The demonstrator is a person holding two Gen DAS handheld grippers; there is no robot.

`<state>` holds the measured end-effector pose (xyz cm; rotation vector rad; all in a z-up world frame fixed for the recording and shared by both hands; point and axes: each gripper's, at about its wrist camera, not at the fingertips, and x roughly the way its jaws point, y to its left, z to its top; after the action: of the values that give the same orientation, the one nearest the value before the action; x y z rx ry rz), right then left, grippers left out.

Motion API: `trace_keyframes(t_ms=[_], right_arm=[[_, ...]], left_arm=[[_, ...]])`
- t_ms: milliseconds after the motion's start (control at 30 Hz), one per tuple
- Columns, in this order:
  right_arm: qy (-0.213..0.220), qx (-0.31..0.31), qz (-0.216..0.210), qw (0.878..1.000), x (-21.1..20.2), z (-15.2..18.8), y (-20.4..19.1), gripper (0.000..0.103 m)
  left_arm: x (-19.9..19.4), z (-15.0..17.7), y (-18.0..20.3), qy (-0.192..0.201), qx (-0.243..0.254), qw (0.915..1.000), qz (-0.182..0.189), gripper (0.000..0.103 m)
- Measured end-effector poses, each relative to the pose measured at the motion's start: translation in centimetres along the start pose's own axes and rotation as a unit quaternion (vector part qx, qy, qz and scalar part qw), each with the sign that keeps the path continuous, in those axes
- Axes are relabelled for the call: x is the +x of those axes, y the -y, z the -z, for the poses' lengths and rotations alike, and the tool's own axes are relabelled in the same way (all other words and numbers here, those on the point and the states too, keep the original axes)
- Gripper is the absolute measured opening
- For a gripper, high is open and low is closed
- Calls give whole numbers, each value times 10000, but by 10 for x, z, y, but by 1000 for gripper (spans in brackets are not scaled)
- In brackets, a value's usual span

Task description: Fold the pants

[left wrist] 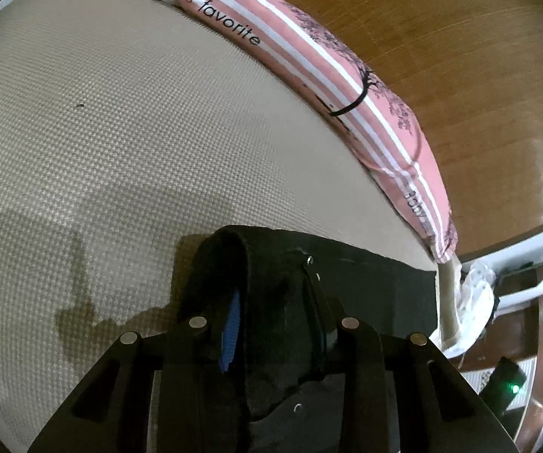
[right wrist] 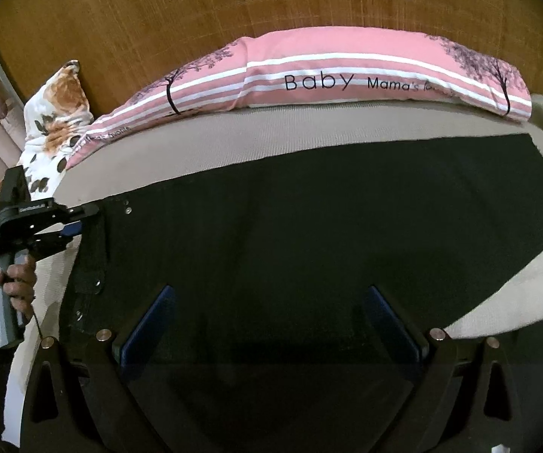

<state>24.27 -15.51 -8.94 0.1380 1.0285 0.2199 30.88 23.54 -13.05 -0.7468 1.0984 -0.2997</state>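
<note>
A: Where are the pants lying?
B: The matte black pants [right wrist: 309,234] are spreading flat across the woven beige mattress [right wrist: 203,143], mid-frame.
A: And the tongs?
B: The left gripper [right wrist: 82,222] is pinching the waistband's thick folded edge [left wrist: 230,264]; the right gripper [right wrist: 271,324] is hanging wide above the cloth.

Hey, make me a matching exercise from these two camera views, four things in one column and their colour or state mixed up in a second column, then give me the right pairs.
Column one:
1. pants
2. left tool
3. right tool
4. long pillow

Column two:
A. pink with white stripes, printed "Baby"
B. open, fingers spread above the dark cloth
C. black, spread flat on the beige bed
D. shut on the waistband edge

Pairs: 1-C, 2-D, 3-B, 4-A
</note>
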Motion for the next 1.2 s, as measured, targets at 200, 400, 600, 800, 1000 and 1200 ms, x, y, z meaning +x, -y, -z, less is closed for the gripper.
trace_keyframes(t_ms=[200, 400, 600, 800, 1000, 1200], right_arm=[[25, -17, -23, 10000, 7, -8, 4, 100], [-68, -353, -120, 9993, 21, -23, 12, 100], [-499, -1351, -364, 9889, 42, -59, 25, 100], [-1030, -2319, -661, 9650, 63, -112, 41, 99], [-1477, -3034, -934, 9367, 88, -149, 45, 87], [-2211, -3548, -1484, 8962, 117, -161, 53, 83]], left_arm=[[13, -4, 0, -115, 15, 9998, 143, 33], [30, -3, 17, -11, 17, 9999, 131, 31], [1, 11, 40, 524, 557, 9969, 158, 7], [-38, 42, 83, 984, 1400, 9837, 547, 7], [-55, 67, 104, 1139, 1943, 9723, 621, 7], [-59, 68, 109, 1127, 2015, 9710, 614, 7]])
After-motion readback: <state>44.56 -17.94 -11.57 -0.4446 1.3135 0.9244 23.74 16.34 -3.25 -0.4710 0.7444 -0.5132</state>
